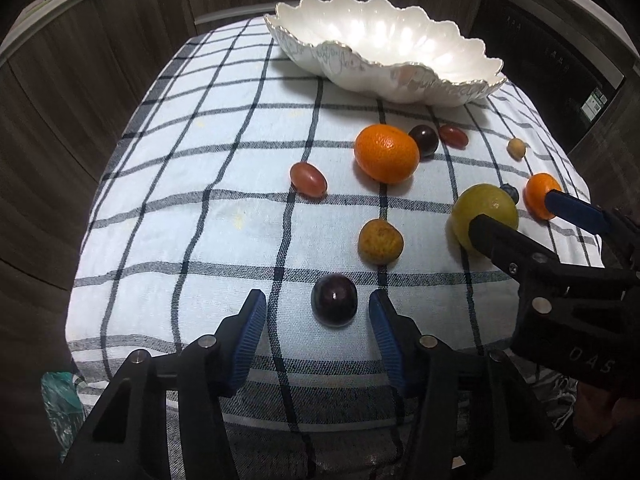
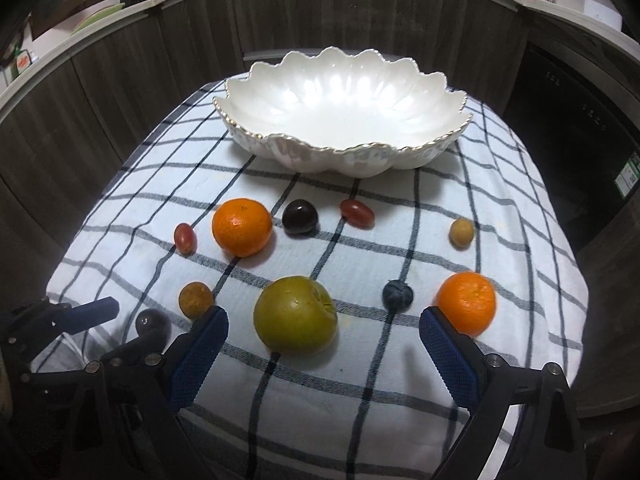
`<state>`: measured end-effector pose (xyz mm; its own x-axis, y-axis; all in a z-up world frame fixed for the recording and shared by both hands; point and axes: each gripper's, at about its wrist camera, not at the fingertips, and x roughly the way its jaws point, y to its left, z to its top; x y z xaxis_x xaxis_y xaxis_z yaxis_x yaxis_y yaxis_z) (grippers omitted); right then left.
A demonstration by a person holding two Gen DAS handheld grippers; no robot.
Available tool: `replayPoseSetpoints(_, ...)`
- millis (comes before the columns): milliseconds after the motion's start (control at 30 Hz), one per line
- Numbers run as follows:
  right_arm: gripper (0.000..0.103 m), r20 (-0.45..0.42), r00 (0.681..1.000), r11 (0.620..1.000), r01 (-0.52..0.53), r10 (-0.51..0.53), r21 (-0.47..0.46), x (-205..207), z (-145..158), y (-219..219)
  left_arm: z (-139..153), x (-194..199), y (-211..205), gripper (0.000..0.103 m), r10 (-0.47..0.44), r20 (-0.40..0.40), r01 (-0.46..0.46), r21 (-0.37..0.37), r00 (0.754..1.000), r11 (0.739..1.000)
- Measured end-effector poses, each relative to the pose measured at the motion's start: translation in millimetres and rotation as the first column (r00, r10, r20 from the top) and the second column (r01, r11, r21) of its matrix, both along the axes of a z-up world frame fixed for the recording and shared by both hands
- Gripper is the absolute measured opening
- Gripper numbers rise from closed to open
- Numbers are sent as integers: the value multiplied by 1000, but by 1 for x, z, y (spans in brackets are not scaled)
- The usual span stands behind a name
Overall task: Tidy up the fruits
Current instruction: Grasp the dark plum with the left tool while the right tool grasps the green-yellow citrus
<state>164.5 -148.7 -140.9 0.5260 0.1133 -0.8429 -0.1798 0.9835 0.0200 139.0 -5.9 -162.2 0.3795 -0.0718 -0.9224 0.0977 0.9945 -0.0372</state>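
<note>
Scalloped white bowl empty, far end of checked cloth. Right gripper spread around green fruit, untouching. Left gripper spread, flanking dark grape. Step: twin pickup; next, pinch, lift, carry to bowl.

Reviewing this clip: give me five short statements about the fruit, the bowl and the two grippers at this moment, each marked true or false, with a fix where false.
1. The white bowl holds no fruit. True.
2. The left gripper has its fingers either side of a dark plum. True.
3. The right gripper is clamped on the green fruit. False: its fingers stand wide apart, clear of the fruit.
4. Two oranges lie on the checked cloth. True: a larger one and a smaller one.
5. The blueberry sits in the bowl. False: it lies on the cloth between the green fruit and the smaller orange.
</note>
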Motion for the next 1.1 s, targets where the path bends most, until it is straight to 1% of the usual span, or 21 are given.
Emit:
replayPoseSetpoints(67,92,-10,1000,1000,-13,13,-2,2,-3,3,-3,2,0,46,-1,-11,1,-3,1000,1000)
replayPoseSetpoints(167,87,-29,999,1000,-25,25,4,6,-9,6,-7,4,1,40,-2,-26,2,-10,1000,1000)
replayPoseSetpoints(233,82,-40,999,1000,-28,28,6,8,-13,7,-8,4,1,40,-5,-27,5,-13,1000,1000)
replayPoseSetpoints(333,71,-55,998,999,-36,36,14,11,-18,10,-8,5,-1,36,-13,-27,13,-19,1000,1000)
replayPoseSetpoints(400,66,-61,997,999,-39,40,18,13,-21,11,-8,5,-2,32,-17,-26,17,-23,1000,1000)
replayPoseSetpoints(467,61,-67,997,999,-40,42,24,13,-24,10,-8,5,-3,26,-22,-23,22,-30,999,999)
replayPoseSetpoints(533,54,-75,996,999,-37,39,30,15,-27,10,-7,5,-3,25,-26,-21,25,-32,999,999)
replayPoseSetpoints(600,50,-80,996,998,-39,43,47,15,-28,9,-7,6,-3,25,-23,-21,22,-32,1000,999)
replayPoseSetpoints(900,50,-77,996,998,-37,41,53,15,-26,6,-2,6,-2,25,-16,-3,16,-32,1000,999)
replayPoseSetpoints(1100,50,-56,998,998,-29,32,54,13,-18,2,8,5,-1,25,-3,30,4,-23,1000,1000)
